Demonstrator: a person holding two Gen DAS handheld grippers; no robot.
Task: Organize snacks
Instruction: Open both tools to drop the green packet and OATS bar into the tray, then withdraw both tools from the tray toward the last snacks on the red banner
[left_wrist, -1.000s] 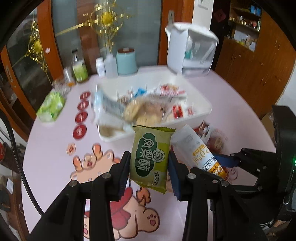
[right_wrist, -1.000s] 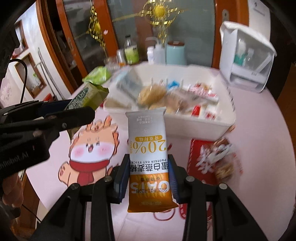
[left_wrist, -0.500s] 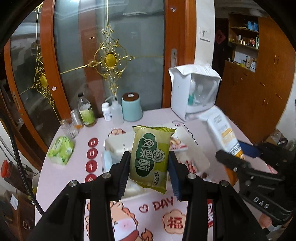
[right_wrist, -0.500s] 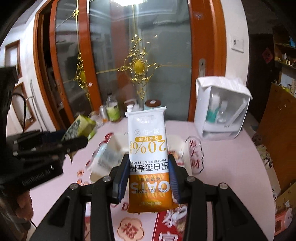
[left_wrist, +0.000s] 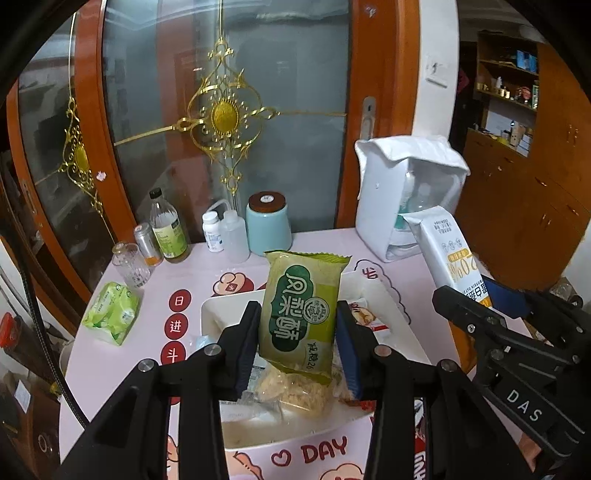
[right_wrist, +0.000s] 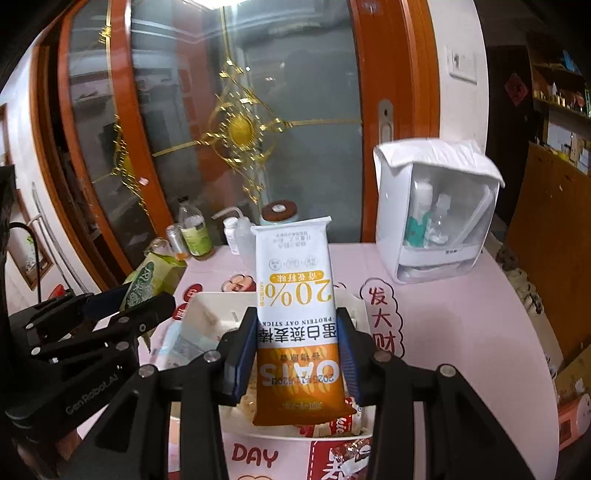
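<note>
A pink table (left_wrist: 424, 258) spreads out beyond both sets of fingers, and on it, directly past and below the fingertips, sits a white bin (left_wrist: 214, 310) holding loose snack packets. Farther beyond the fingertips and to their right stands a white lidded organiser box (right_wrist: 436, 206); straight ahead of them, along the table's far edge, are a pale blue jar (left_wrist: 267, 223) and, to its left, a bottle with a green label (left_wrist: 168, 229). The left gripper (left_wrist: 299, 332) has its fingers clamped on the sides of a green pastry packet (left_wrist: 301, 314), held upright between the pads above the bin. The right gripper (right_wrist: 297, 343) likewise pinches a white-and-orange oat bar (right_wrist: 295, 317) between its pads, upright with its print upside down, over the same bin. A small green tissue pack (left_wrist: 112, 312) lies on the table well left of the left gripper's fingers.
</note>
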